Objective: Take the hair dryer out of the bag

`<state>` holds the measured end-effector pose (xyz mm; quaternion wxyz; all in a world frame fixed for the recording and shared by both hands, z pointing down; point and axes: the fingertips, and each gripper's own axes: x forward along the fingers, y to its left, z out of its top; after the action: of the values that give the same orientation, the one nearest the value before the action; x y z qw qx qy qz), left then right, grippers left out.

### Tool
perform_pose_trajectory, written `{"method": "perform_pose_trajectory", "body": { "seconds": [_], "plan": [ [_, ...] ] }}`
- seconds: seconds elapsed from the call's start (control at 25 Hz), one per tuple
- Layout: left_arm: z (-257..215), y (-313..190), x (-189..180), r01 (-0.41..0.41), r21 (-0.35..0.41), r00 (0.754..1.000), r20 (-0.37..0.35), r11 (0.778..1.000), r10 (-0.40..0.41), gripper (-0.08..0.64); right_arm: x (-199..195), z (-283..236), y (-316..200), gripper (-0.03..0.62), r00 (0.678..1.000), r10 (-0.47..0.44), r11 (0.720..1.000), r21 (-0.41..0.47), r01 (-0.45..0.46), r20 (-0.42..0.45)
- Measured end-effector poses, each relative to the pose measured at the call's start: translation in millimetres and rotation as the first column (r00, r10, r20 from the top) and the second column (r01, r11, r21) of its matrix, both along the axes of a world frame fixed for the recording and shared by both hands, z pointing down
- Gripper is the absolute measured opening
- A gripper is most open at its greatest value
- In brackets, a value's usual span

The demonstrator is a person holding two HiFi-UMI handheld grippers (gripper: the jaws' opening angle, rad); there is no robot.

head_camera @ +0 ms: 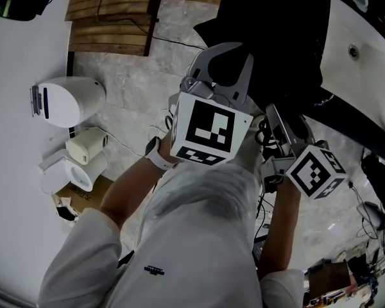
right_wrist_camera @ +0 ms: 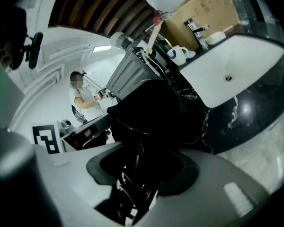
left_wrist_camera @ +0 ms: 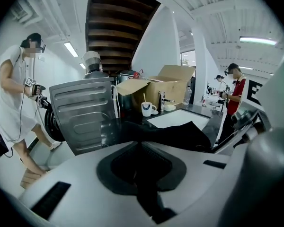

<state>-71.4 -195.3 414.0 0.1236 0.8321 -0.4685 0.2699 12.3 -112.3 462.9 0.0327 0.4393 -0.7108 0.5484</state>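
**Head view: both tongs on the black bag**

Head view, from the left: white appliances (head_camera: 70,101) stand on a pale bench (head_camera: 13,108), with wooden steps (head_camera: 109,18) above them. Next comes the left gripper (head_camera: 223,55), its jaws pinched tight on a fold of the bag (head_camera: 276,37). Just right of it, the right gripper (head_camera: 282,133) reaches into the same dark heap. The white sink (head_camera: 366,63) lies at the far right.

Left gripper view shows the black cloth running out of the closed jaws toward the sink. A ribbed panel (left_wrist_camera: 83,112) stands at the left, with a mug (left_wrist_camera: 147,109) and a box (left_wrist_camera: 173,82) behind.

Right gripper view shows the jaws standing wide, clamped on the dryer (right_wrist_camera: 149,112). It is a black bulk that fills the gap between them, and bag cloth crowds its far end (dark on dark, so the edge between them is hard to trace). Its long axis seems to run away from the camera, up out of the jaws. I cannot tell which end is the nozzle. Loops of cord (right_wrist_camera: 132,186) bunch at the near end. The black counter (right_wrist_camera: 255,117) curves past on the right.
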Motion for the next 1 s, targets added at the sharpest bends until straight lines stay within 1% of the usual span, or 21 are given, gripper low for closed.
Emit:
{"method": "perform_pose_trajectory", "body": {
  "seconds": [0.08, 0.16, 0.24, 0.32, 0.44, 0.56, 0.68, 0.76, 0.84, 0.92, 1.0],
  "plan": [
    [0, 1, -2, 0.003, 0.003, 1.000, 0.008, 1.000, -0.003, 0.025, 1, -3, 7, 0.187, 0.996, 0.026, 0.999, -0.036, -0.023, 0.084],
    [0, 1, 0, 0.000, 0.008, 1.000, 0.006, 1.000, 0.000, 0.025, 4, -7, 12, 0.187, 0.990, 0.034, 0.998, -0.052, -0.027, 0.134],
    [2, 1, 2, -0.005, 0.008, 1.000, 0.010, 1.000, 0.005, 0.026, 8, -10, 16, 0.187, 0.986, 0.036, 0.998, -0.056, -0.027, 0.161],
    [5, 2, 3, -0.010, -0.001, 1.000, 0.013, 1.000, 0.010, 0.026, 11, -13, 21, 0.187, 0.986, 0.028, 0.998, -0.053, -0.020, 0.167],
    [4, 2, 5, -0.014, -0.008, 1.000, 0.006, 1.000, 0.014, 0.028, 18, -15, 28, 0.187, 0.987, 0.022, 0.999, -0.046, -0.015, 0.161],
    [-1, 1, 4, -0.016, -0.006, 1.000, 0.001, 1.000, 0.016, 0.028, 28, -15, 26, 0.187, 0.991, 0.023, 0.999, -0.029, -0.019, 0.131],
    [-8, 0, 6, -0.020, -0.001, 1.000, -0.016, 1.000, 0.020, 0.032, 36, -12, 28, 0.187, 0.993, 0.034, 0.999, -0.036, -0.030, 0.117],
    [-10, -3, 6, -0.016, 0.001, 1.000, -0.011, 1.000, 0.016, 0.034, 38, -14, 34, 0.187, 0.997, 0.002, 1.000, -0.009, -0.002, 0.075],
    [-11, -6, 5, -0.013, -0.001, 1.000, -0.009, 1.000, 0.013, 0.034, 39, -16, 40, 0.187, 0.998, -0.056, 0.998, 0.031, 0.055, 0.029],
    [-11, -7, 7, -0.020, -0.005, 1.000, -0.007, 1.000, 0.020, 0.037, 39, -18, 46, 0.187, 0.995, -0.100, 0.993, 0.061, 0.099, 0.016],
    [-10, -6, 10, -0.029, -0.014, 1.000, -0.012, 0.999, 0.029, 0.037, 41, -22, 50, 0.187, 0.992, -0.125, 0.989, 0.086, 0.122, 0.020]
  ]
}}
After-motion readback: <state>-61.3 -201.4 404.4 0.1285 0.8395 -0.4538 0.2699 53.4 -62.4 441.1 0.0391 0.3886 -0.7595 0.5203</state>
